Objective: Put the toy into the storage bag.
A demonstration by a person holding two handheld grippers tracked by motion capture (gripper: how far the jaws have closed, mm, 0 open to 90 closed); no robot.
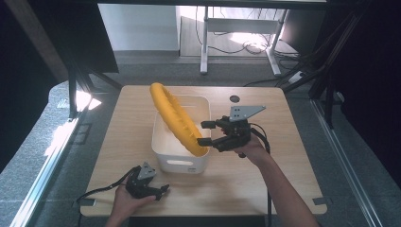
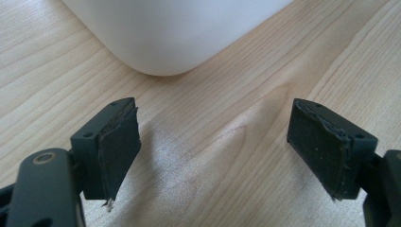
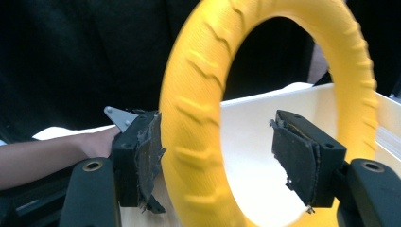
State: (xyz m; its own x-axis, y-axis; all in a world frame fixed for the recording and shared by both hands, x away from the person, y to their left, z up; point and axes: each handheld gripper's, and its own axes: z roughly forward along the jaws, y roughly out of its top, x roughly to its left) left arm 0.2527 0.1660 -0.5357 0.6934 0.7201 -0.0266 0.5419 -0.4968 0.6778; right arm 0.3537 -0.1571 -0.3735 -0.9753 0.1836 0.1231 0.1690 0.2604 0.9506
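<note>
The yellow ring (image 1: 177, 118) leans tilted in the white bin (image 1: 165, 151), its low end propped on the bin's right rim and its top past the far rim. The right gripper (image 1: 206, 133) has its jaws spread wide around that low end, seemingly without pressing it. It looks as if the ring has just been let go or is about to be gripped; I cannot tell which. The left gripper (image 1: 163, 190) rests on the counter (image 1: 283, 156) in front of the bin, jaws apart and empty.

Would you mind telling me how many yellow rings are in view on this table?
1. The yellow ring stands tilted on edge in the white bin, with the right gripper open around its rim. The ring hides part of the bin's inside.
</note>
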